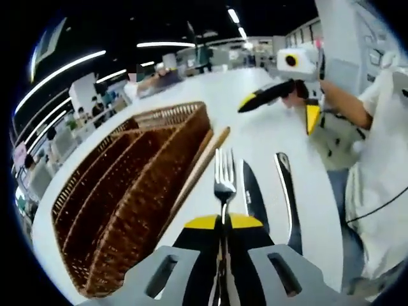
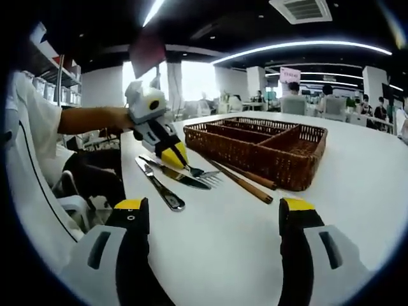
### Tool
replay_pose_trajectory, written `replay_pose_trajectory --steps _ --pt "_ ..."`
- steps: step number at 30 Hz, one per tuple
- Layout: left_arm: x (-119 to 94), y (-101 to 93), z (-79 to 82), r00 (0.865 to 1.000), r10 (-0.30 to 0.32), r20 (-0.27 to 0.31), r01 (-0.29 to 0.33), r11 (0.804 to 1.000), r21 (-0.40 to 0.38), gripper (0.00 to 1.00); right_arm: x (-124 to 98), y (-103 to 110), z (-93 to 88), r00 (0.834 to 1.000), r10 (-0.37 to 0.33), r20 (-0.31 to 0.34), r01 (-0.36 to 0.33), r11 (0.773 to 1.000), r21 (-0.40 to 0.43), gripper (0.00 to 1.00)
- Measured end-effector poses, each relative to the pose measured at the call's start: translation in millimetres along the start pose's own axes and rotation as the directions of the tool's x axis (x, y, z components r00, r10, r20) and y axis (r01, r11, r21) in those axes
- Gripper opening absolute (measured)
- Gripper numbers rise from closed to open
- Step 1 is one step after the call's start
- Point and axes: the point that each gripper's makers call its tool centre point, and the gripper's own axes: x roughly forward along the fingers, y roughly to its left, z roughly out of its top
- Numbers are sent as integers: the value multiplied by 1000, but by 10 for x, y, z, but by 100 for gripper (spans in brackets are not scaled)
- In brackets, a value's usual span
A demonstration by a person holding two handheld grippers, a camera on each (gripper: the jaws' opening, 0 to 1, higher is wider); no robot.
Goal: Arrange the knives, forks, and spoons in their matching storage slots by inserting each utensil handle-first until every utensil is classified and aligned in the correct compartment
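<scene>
In the left gripper view, the left tongs [image 1: 223, 224] rise from 6 o'clock with their yellow tips pressed together on the handle of a fork [image 1: 224, 182], whose tines point up toward 12 o'clock. The fork sits over a white tabletop [image 1: 268, 121]. Just right of it lie a dark-bladed knife [image 1: 254, 194] and a second knife [image 1: 287, 191] with a shiny handle, both flat on the surface. To the left, at 9 o'clock, stands a wicker cutlery basket [image 1: 127, 191] with long divided compartments; a pair of wooden chopsticks [image 1: 201, 169] lies along its right wall. At 1 o'clock the right tongs [image 1: 290, 95] hover above the tabletop, spread wide, held by a person in a white shirt. Beyond are ceiling light strips and a large hall with seated people.

In the right gripper view, the right tongs [image 2: 217, 213] stand wide apart at 6 o'clock, nothing between them. At 10 o'clock the left tongs [image 2: 175, 159] grip the fork [image 2: 203, 172] just above the white tabletop [image 2: 357, 185], beside the two knives [image 2: 159, 182]. The chopsticks [image 2: 245, 180] lie against the basket [image 2: 261, 146] at 12 o'clock. Shelving stands at the far left; bright windows, pillars and seated people fill the background.
</scene>
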Motion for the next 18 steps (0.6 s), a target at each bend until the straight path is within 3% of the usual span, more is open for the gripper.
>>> replay_pose_trajectory --steps 3,5,6,12,18 --pt "-1 7 -27 1000 -12 17 14 992 -126 7 -4 -4 -3 1000 2 4 -2 1000 5 87" --pt "6 7 -33 999 -23 26 27 988 -154 9 -4 -2 -5 1000 4 6 -4 1000 9 87" --pt "10 -10 -24 998 -46 45 52 988 -144 10 -5 -2 -7 1000 4 7 -4 1000 10 87" --pt "55 -10 -11 996 -60 62 69 985 -157 10 -2 -9 -13 1000 6 11 -6 1000 17 86" --pt "111 21 -7 989 -73 130 91 986 -140 3 -7 -18 -20 1000 4 8 -4 1000 17 85"
